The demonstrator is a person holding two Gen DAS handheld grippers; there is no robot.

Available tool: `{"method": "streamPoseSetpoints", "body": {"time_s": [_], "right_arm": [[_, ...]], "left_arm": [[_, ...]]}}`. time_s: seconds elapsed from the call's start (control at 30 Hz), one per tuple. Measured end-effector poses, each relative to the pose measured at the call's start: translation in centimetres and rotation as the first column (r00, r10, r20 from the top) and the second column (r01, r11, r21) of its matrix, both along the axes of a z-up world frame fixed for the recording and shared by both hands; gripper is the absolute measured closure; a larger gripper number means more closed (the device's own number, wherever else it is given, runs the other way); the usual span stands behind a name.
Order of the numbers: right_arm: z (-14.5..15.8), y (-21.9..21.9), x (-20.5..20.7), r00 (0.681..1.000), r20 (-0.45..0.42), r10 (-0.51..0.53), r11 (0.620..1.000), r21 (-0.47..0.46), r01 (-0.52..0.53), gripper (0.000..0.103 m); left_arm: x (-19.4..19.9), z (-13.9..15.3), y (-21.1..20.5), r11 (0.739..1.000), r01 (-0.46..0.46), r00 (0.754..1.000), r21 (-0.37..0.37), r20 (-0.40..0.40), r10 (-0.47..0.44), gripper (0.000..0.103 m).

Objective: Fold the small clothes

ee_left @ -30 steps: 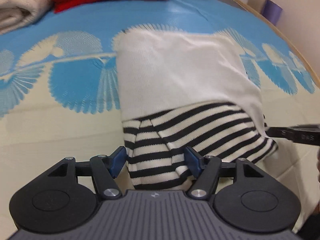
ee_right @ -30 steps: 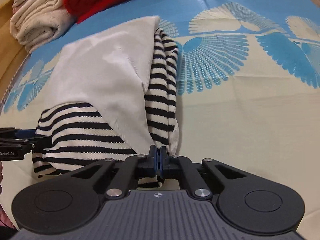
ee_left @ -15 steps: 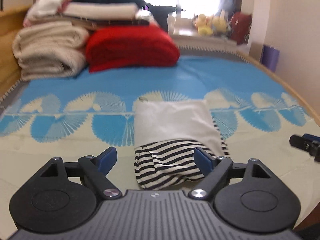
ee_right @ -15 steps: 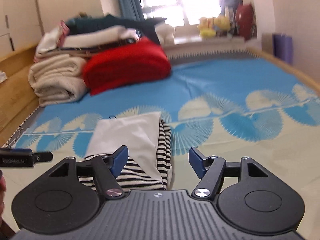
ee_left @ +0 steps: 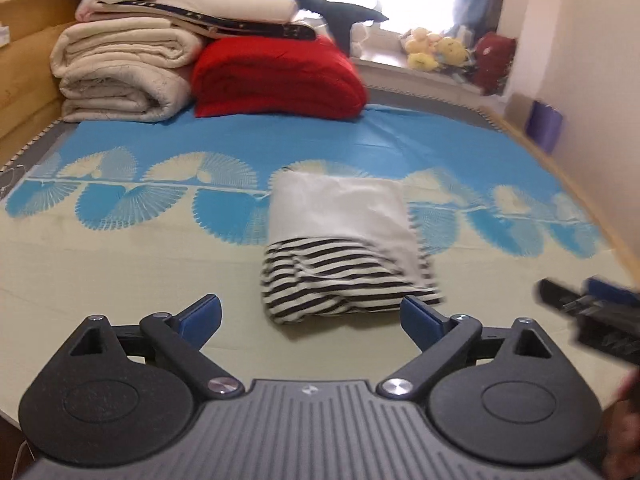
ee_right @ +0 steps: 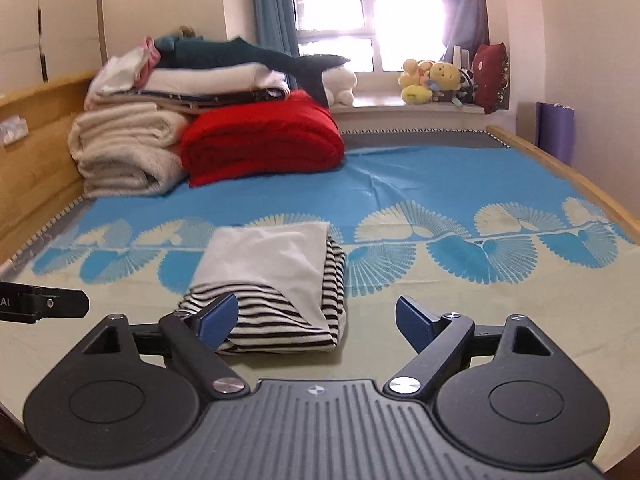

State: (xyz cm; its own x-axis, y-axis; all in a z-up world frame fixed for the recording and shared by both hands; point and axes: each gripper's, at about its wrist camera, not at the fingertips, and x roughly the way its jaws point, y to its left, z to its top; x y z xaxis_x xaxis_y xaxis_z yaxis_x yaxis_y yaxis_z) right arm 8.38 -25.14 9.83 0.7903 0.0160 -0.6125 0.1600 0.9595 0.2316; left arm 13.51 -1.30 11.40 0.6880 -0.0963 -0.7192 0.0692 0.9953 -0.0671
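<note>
A small garment (ee_left: 344,236), white on top with black-and-white stripes at its near end, lies folded into a compact rectangle on the bed's blue-and-cream sheet (ee_left: 120,264). It also shows in the right wrist view (ee_right: 276,280). My left gripper (ee_left: 310,316) is open and empty, held back from the garment's near edge. My right gripper (ee_right: 318,320) is open and empty, just in front of the garment's near right corner. The right gripper also shows at the right edge of the left wrist view (ee_left: 592,312).
A red folded blanket (ee_right: 264,140) and a stack of cream and white bedding (ee_right: 128,152) sit at the head of the bed. A wooden bed frame (ee_right: 36,148) runs along the left. Soft toys (ee_right: 432,80) line the windowsill. A purple bin (ee_right: 554,132) stands at the right.
Both grippers let go of the striped garment, opened wide and pulled back and up from it. The garment stays folded on the sheet.
</note>
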Motion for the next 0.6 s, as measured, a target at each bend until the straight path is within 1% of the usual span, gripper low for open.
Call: {"method": "streamPoseSetpoints", "body": {"time_s": [0.03,0.07,0.1,0.2,0.23,0.3,0.37,0.4,0.43,0.53,0.6], "right_arm": [[-0.4,0.3,0.5,1.000,-0.020,0.001,1.000,-0.007,-0.002,0.016],[-0.7,0.7,0.9,0.999,-0.038,0.004,1.000,-0.011,-0.004,0.016],[-1.1,0.9,1.3,0.998,-0.055,0.007,1.000,-0.016,-0.007,0.016],[-2.2,1.7,2.2,0.995,-0.096,0.014,0.999,-0.039,-0.018,0.016],[-2.5,1.8,2.5,0.994,-0.110,0.012,0.999,-0.035,-0.016,0.016],[-3.1,1.7,2.9,0.990,-0.137,0.013,1.000,-0.014,-0.015,0.016],[-3.3,1.8,3.3,0.989,-0.145,0.022,1.000,-0.009,-0.023,0.016],[-3.3,2.0,3.4,0.989,-0.145,0.026,0.999,-0.015,-0.028,0.015],[-3.3,2.1,3.5,0.989,-0.144,0.029,0.999,-0.022,-0.032,0.014],[-3.3,2.2,3.6,0.990,-0.137,0.041,0.999,-0.027,-0.045,0.010],[-3.3,2.2,3.7,0.989,-0.141,0.044,0.998,-0.027,-0.048,0.010]], "left_arm": [[1.3,-0.8,-0.2,0.999,-0.035,0.996,0.030,-0.078,0.037,0.005],[2.0,-1.1,-0.2,0.999,-0.041,0.994,0.003,-0.100,0.041,0.005],[2.4,-1.1,-0.1,0.999,-0.033,0.996,-0.023,-0.089,0.030,0.005],[3.0,-1.0,-1.0,0.998,-0.017,0.998,0.065,-0.059,0.021,0.005],[3.1,-1.0,-1.2,0.998,-0.006,0.998,0.068,-0.067,0.011,0.005],[2.9,-0.8,-1.6,0.999,0.032,0.997,0.040,-0.076,-0.029,0.005],[2.7,-0.9,-1.9,0.997,0.051,0.997,0.054,-0.059,-0.048,0.005],[2.5,-1.1,-2.0,0.996,0.050,0.997,0.072,-0.054,-0.046,0.005],[2.6,-1.3,-2.1,0.996,0.040,0.997,0.080,-0.070,-0.034,0.005],[3.3,-2.2,-2.3,0.999,0.032,0.993,0.025,-0.115,-0.029,0.005],[3.3,-2.4,-2.8,0.998,0.040,0.993,0.042,-0.113,-0.035,0.005]]}}
